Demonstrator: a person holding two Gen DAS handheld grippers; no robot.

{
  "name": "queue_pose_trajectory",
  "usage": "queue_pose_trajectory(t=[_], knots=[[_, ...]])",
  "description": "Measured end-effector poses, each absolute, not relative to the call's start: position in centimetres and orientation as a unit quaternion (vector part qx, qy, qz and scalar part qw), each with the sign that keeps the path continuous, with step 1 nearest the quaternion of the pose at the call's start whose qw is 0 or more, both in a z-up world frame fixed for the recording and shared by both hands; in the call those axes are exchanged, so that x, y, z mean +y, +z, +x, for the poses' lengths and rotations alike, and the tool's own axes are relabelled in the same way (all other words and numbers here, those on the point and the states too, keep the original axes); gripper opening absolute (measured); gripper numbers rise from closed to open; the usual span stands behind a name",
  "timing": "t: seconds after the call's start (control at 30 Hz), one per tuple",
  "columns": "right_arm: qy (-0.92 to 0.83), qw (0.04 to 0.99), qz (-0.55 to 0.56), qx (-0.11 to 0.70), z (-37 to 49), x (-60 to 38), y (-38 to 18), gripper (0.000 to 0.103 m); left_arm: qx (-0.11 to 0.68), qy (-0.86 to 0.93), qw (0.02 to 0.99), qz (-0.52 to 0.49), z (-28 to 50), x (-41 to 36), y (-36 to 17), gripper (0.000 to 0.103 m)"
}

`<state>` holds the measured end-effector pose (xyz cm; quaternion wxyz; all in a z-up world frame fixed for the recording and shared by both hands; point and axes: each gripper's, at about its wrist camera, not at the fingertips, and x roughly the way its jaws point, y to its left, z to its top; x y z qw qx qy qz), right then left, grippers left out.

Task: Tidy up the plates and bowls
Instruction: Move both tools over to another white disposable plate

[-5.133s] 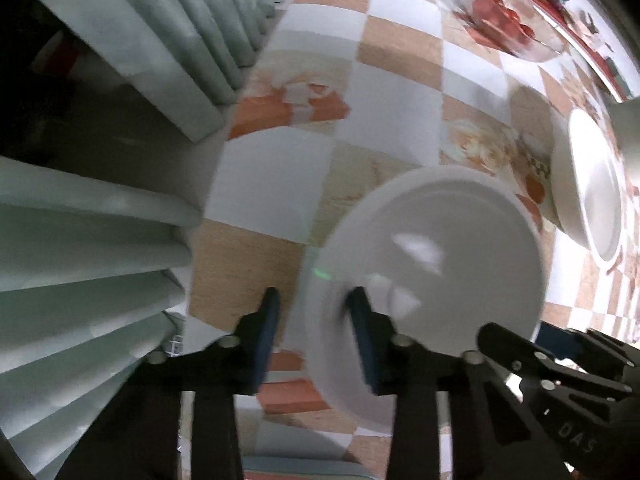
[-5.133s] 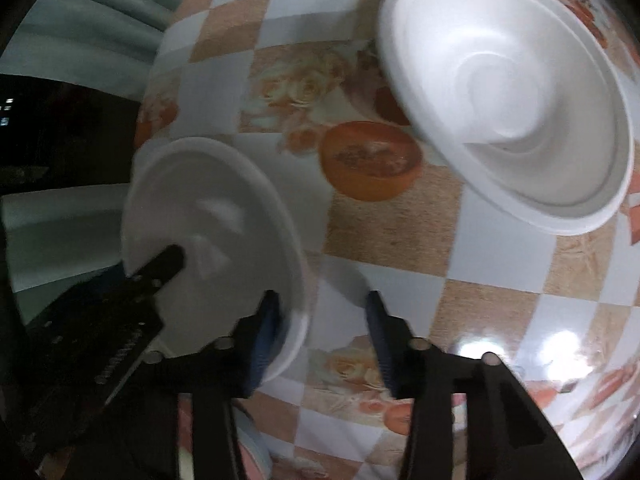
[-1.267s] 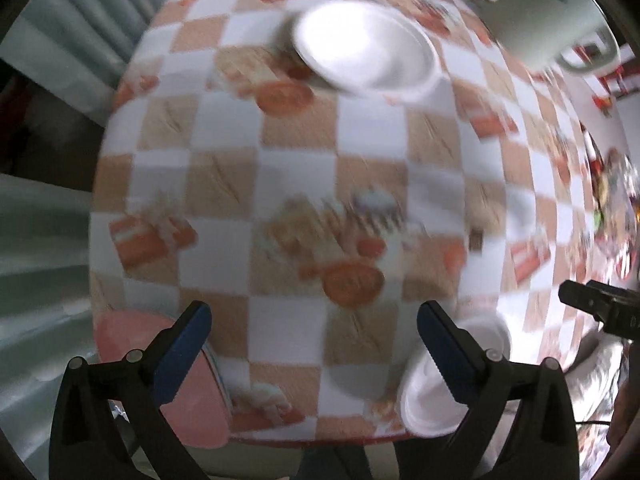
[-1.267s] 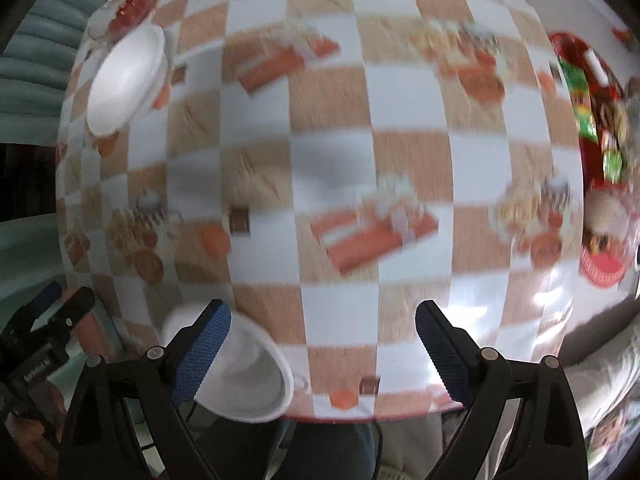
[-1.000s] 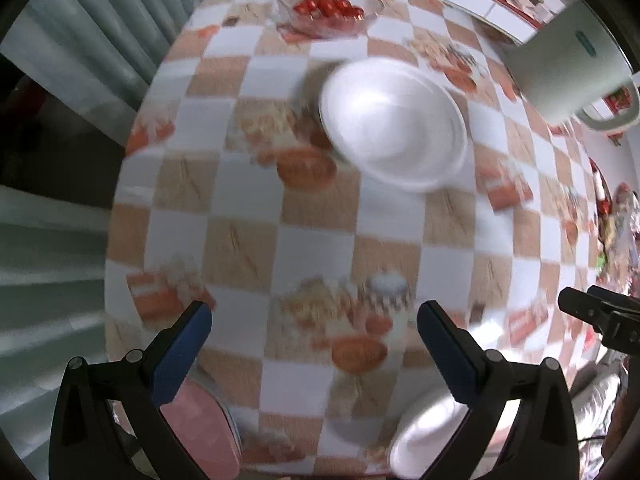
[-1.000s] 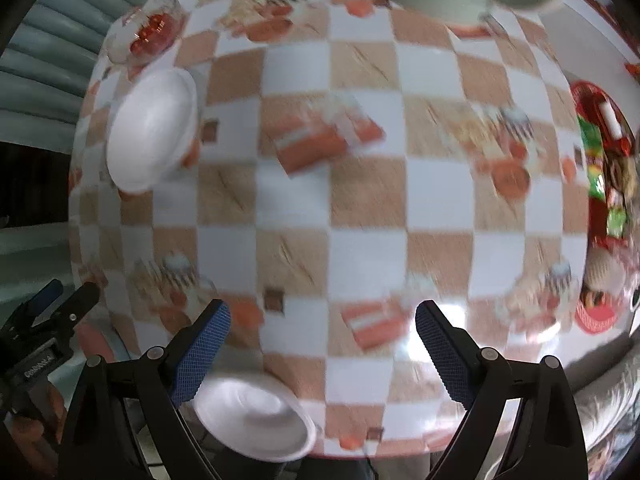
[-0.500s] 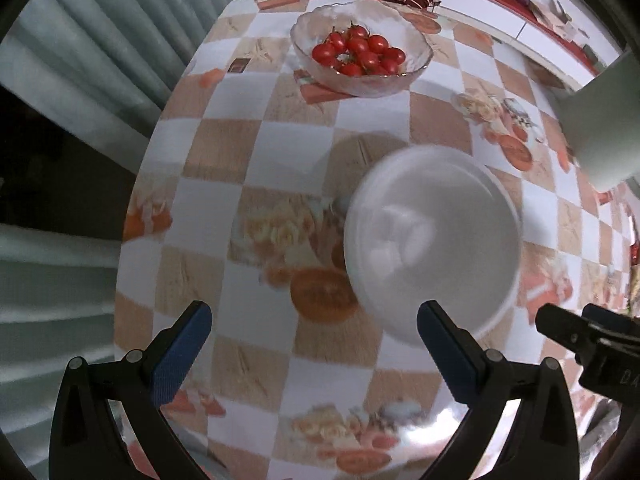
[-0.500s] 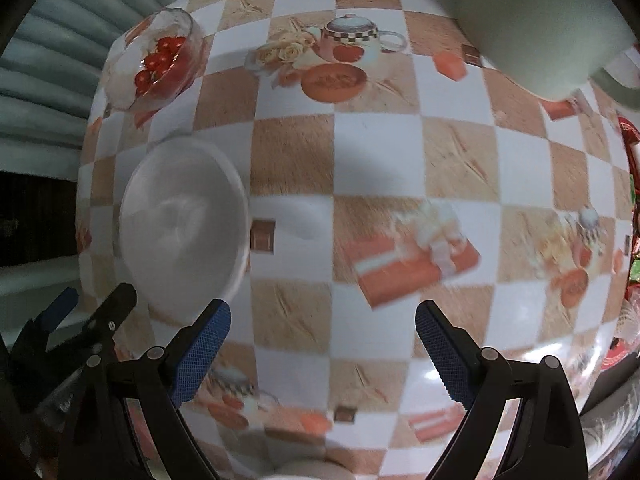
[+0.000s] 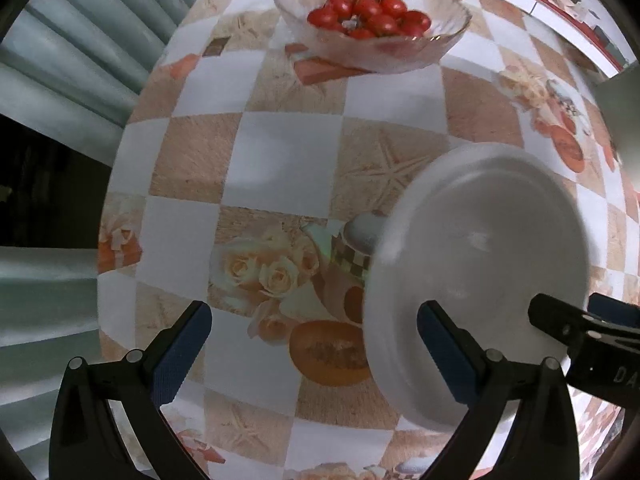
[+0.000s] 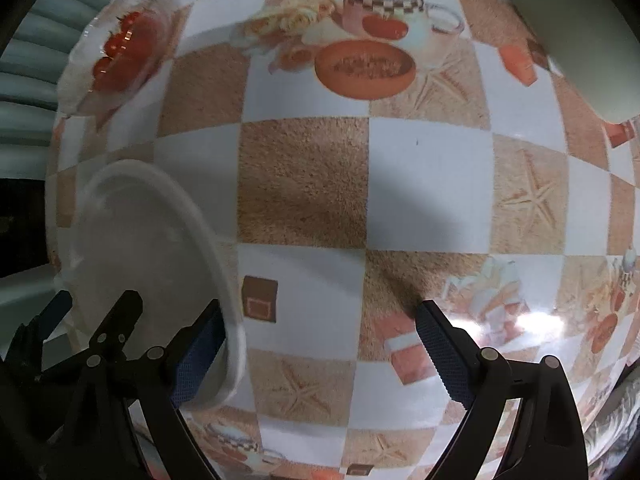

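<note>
Left wrist view: The white foam plate (image 9: 480, 272) rests on the checkered worktop (image 9: 280, 152), to the right of the left tongs (image 9: 310, 354) and partly behind their right finger. Only the plate's left part lies inside the gap; most of it lies outside, toward the right tongs (image 9: 576, 332), whose black tip enters at the right edge. The plate is round, so no long axis applies. The left tongs are spread wide and grip nothing; contact between the right finger and the plate cannot be determined. A glass bowl of cherry tomatoes (image 9: 370, 20) stands well apart at the far end.

Right wrist view: The same plate (image 10: 152, 264) lies to the left of the right tongs (image 10: 318, 354), its right rim just beside the left finger (image 10: 198, 354). The jaws are opening, nearly at full spread, with only bare worktop (image 10: 428, 184) between them. The left tongs (image 10: 120, 320) show beyond the plate. Judgement: both tongs are about equally near, flanking the plate on opposite rims.
</note>
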<state>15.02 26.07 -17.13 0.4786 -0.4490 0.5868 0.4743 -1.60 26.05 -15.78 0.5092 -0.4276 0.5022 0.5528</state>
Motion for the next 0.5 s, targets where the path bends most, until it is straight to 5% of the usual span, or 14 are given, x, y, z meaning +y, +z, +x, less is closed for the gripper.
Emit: queue_pose_trajectory(t=[0.5], knots=[[0.478, 0.497, -0.469, 0.553, 11.5, 26.8, -17.9, 0.103, 0.457, 0.518, 0.516, -0.505, -5.6, 28.6, -17.7, 0.103]])
